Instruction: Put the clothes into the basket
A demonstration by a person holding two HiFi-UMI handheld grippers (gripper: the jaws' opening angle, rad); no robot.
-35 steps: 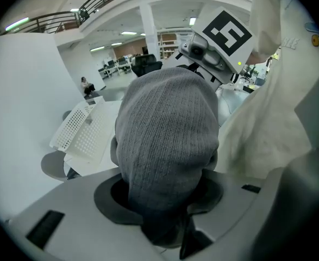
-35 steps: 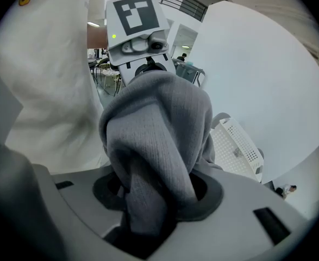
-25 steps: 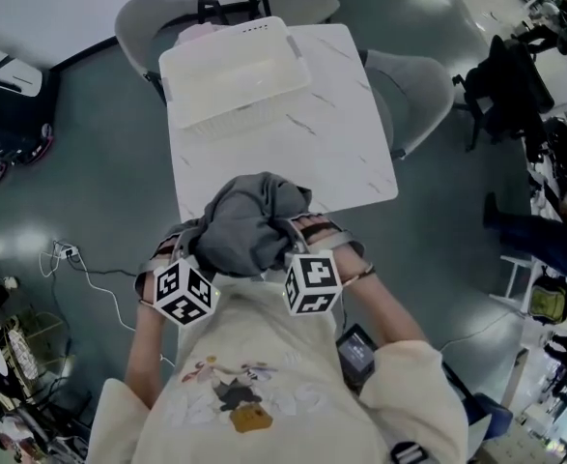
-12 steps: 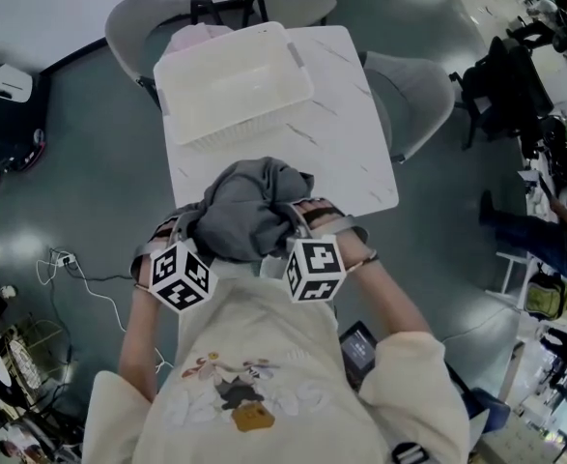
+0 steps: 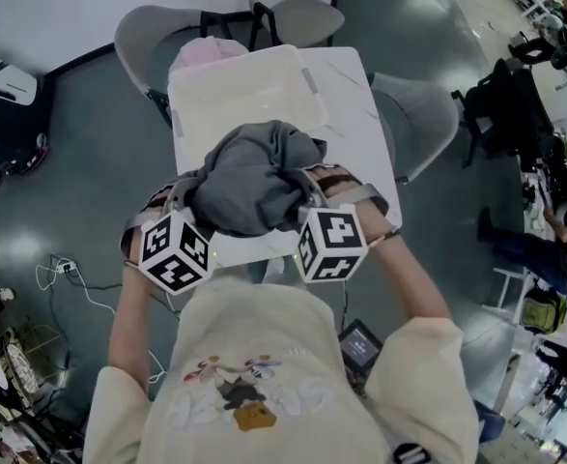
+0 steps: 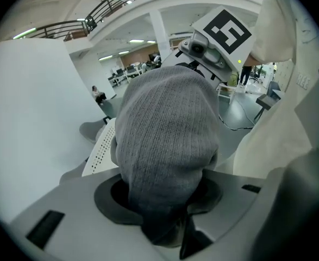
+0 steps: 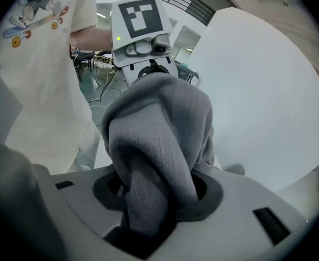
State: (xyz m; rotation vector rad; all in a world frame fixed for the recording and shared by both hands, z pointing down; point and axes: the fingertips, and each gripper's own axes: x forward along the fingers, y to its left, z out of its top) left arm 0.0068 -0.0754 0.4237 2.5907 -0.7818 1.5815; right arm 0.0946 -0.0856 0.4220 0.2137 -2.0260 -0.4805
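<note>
Clamped on bunched grey knit at both the left gripper (image 6: 164,222) and the right gripper (image 7: 148,222), pressed deep into folds of the sweater (image 5: 254,177). Slung between them, raised clear, right at the near rim of the basket (image 5: 240,90) (apparently empty inside). Roughly midway by judgement: picked up, not yet over the basket, not yet released

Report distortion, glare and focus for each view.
Head view: sharp, with edges bowed by the wide lens and lamp glare on the glossy floor. Left gripper view: round fisheye frame with black corners; the grey garment is crisp enough to show its knit. Right gripper view: same dark corners; the big white surface looks washed out.
</note>
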